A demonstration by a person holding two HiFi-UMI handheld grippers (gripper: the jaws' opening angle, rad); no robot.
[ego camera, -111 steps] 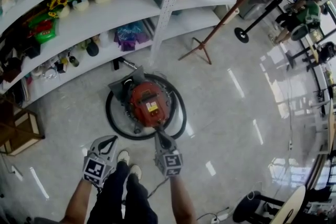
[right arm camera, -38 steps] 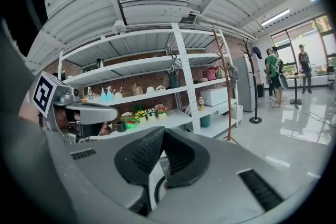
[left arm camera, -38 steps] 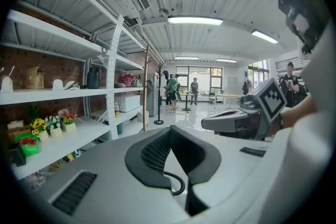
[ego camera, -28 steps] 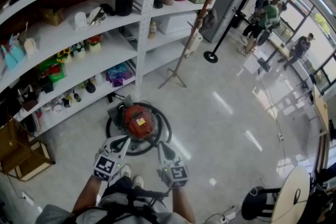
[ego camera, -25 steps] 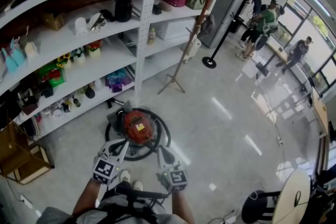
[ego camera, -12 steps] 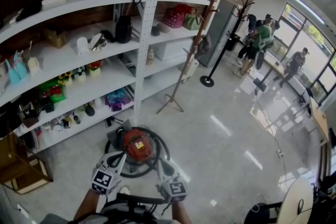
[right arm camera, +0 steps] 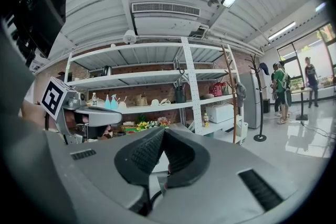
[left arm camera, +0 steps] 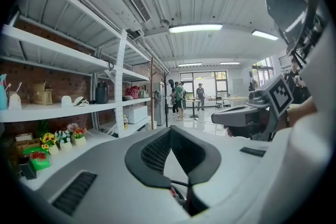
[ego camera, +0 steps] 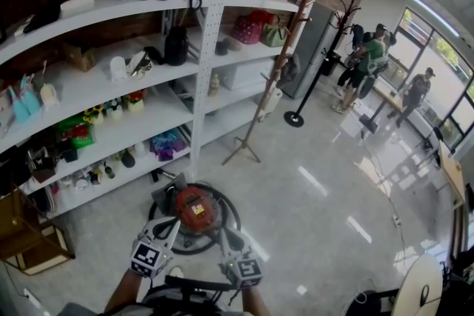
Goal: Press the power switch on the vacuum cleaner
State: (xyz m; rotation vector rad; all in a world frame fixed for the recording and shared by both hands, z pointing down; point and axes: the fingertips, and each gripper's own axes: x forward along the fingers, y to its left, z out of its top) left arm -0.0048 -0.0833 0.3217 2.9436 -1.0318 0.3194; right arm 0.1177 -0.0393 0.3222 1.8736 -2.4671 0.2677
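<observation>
The vacuum cleaner (ego camera: 194,208), a red canister, sits on the pale glossy floor (ego camera: 311,152) directly ahead of the person and close to the foot of the white shelving (ego camera: 111,96). A black hose (ego camera: 231,220) lies coiled in a ring around it. A yellow label shows on its top; the power switch cannot be picked out at this size.

The left gripper (ego camera: 174,222) and the right gripper (ego camera: 224,232) are held side by side in front of the person, near one another but apart. In the head view their tips fall over the near edge of the hose ring, on either side of the canister. How high they stand above it cannot be judged.

In the left gripper view, the left gripper (left arm camera: 170,131) has its dark pads meeting at the tip, with nothing between them. In the right gripper view, the right gripper (right arm camera: 163,132) is likewise closed and empty. Both of these views look level across the room, at shelves and ceiling.

A wooden coat stand (ego camera: 274,78) rises beside the shelving. Several people (ego camera: 368,59) stand well away, near the windows.
</observation>
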